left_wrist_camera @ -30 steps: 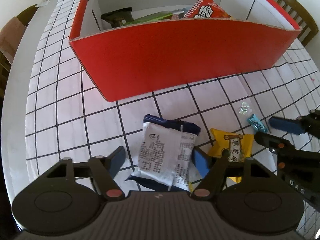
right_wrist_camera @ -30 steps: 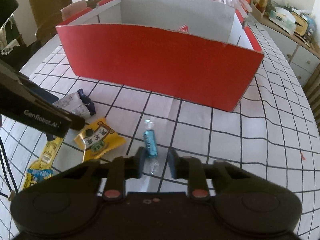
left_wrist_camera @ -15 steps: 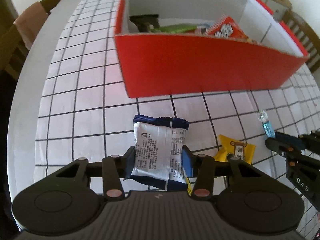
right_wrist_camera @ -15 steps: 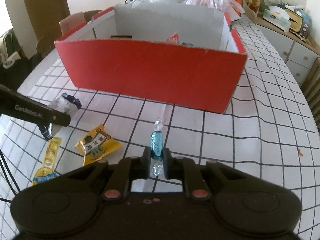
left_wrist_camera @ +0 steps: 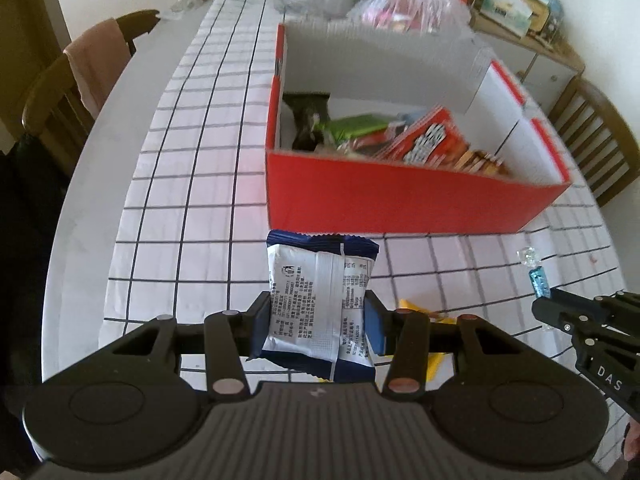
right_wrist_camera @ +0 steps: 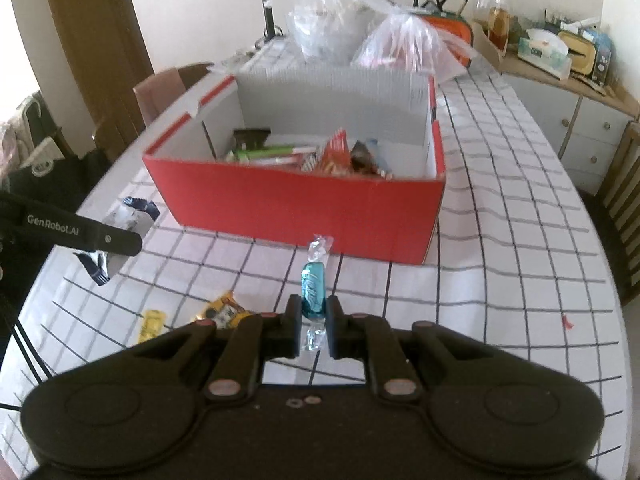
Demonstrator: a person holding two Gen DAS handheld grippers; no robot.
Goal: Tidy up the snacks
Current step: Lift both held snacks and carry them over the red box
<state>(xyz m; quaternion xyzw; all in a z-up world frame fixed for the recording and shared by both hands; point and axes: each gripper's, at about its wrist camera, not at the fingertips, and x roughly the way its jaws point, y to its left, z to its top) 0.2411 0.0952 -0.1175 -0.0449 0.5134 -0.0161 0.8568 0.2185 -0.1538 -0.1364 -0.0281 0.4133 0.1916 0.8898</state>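
Note:
My left gripper [left_wrist_camera: 316, 320] is shut on a white and blue snack packet [left_wrist_camera: 320, 304] and holds it above the table, short of the red cardboard box [left_wrist_camera: 400, 200]. The packet also shows in the right wrist view [right_wrist_camera: 120, 236]. My right gripper [right_wrist_camera: 313, 320] is shut on a blue wrapped candy [right_wrist_camera: 313, 288], lifted off the table in front of the red box [right_wrist_camera: 304, 216]. The candy also shows in the left wrist view [left_wrist_camera: 538, 280]. The box holds several snack packs [left_wrist_camera: 424, 140].
A yellow snack packet [right_wrist_camera: 224, 312] and a thin yellow sachet [right_wrist_camera: 152, 322] lie on the checked tablecloth [right_wrist_camera: 500, 264]. Plastic bags [right_wrist_camera: 400, 40] stand behind the box. Wooden chairs [left_wrist_camera: 60, 100] stand around the table, and a cabinet [right_wrist_camera: 580, 128] at the right.
Both grippers closed on their items and lifted them: the left raised the white and blue packet, the right raised the blue candy. Both views now look down into the box.

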